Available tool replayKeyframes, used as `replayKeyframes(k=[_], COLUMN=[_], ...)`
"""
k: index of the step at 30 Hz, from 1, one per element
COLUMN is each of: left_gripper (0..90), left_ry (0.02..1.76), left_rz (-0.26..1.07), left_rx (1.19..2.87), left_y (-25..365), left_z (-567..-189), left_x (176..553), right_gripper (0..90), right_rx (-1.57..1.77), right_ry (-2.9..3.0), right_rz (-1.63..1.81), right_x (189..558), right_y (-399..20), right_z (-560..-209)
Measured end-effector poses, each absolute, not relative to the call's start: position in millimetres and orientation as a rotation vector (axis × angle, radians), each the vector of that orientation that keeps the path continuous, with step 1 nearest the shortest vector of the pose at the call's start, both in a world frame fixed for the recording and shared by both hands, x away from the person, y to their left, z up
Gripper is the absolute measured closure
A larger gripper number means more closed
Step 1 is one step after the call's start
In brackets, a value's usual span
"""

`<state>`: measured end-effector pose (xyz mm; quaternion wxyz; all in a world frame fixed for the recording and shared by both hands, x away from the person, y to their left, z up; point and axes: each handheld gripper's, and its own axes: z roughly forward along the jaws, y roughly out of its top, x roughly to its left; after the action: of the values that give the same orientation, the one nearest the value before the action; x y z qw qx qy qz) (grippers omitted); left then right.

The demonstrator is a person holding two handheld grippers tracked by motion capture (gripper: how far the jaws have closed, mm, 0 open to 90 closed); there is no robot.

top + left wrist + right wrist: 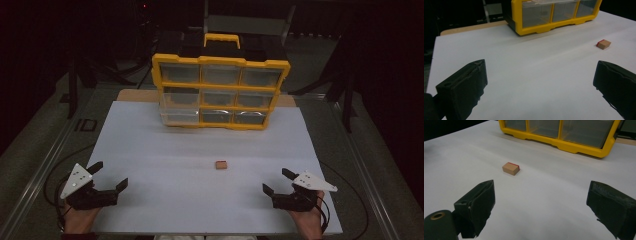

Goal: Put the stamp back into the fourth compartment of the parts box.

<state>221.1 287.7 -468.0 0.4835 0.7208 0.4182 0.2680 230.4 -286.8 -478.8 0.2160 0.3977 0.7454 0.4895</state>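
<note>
A small tan block (220, 164) with a red edge lies on the white board (150, 150), a little right of its middle. It also shows as the tan block (603, 44) in the left gripper view and the tan block (510, 168) in the right gripper view. My left gripper (110, 175) rests at the board's near left corner, open and empty, its black jaws wide apart. My right gripper (278, 181) sits at the near right, open too, nothing between its jaws. The block lies ahead of both, nearer the right gripper.
A yellow and black organiser case (220, 92) with clear drawers in three rows stands at the board's far edge, its handle on top. Its lowest left drawer juts out slightly. Dark metal framing and cables surround the table.
</note>
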Motion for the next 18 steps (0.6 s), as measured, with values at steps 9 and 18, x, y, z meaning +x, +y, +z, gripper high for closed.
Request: replayKeyframes(k=[9, 18], left_gripper=[0.1, 0.1], left_ry=[1.015, 1.018], left_rz=[0.680, 0.692], left_rx=[1.743, 1.725], left_y=[284.8, 282.0], left_z=[-470.5, -476.1], left_x=[223.0, 227.9], right_gripper=[7.4, 7.1], right_rx=[1.167, 1.224], right_ry=[2.046, 2.050], right_rz=[1.322, 1.280], right_x=[231.3, 234.7], right_y=[-289.3, -288.1], right_z=[-478.4, -479.2])
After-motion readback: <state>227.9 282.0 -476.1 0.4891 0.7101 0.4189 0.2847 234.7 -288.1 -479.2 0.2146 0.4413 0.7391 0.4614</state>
